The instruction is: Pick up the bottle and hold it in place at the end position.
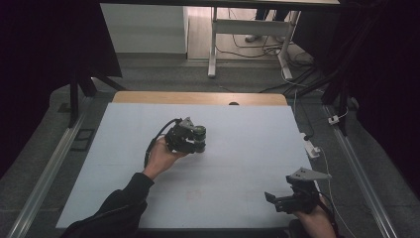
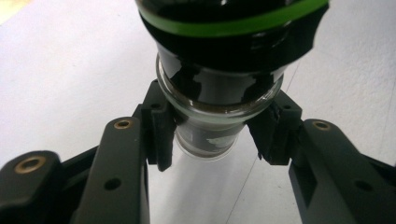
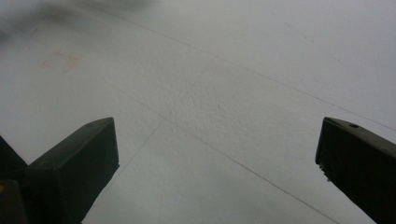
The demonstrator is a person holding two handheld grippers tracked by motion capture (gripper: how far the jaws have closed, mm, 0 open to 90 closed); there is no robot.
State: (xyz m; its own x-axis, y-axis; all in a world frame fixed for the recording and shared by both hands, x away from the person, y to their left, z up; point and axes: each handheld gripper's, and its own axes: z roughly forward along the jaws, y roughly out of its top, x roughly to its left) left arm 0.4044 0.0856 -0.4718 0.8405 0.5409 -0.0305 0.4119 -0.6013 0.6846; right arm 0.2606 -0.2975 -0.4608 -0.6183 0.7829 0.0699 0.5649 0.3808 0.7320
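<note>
the left gripper [image 2: 208, 135] fingers [image 2: 159, 133] clamp the narrow glass end of a dark jar [image 2: 219, 70], keeping it off the table [image 1: 247, 148]; the right gripper [image 3: 217, 154] fingers gape wide, holding nothing, well apart from the jar

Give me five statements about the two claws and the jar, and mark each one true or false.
1. The left claw is clamped on the glass jar. True.
2. The jar carries a red band. False: the band is green.
3. The right claw holds a second jar. False: its jaws stand wide apart with nothing between them.
4. The right claw sits near the table's front right corner in the high view. True.
5. The jar lies untouched on the white table. False: the left claw grips it.
</note>
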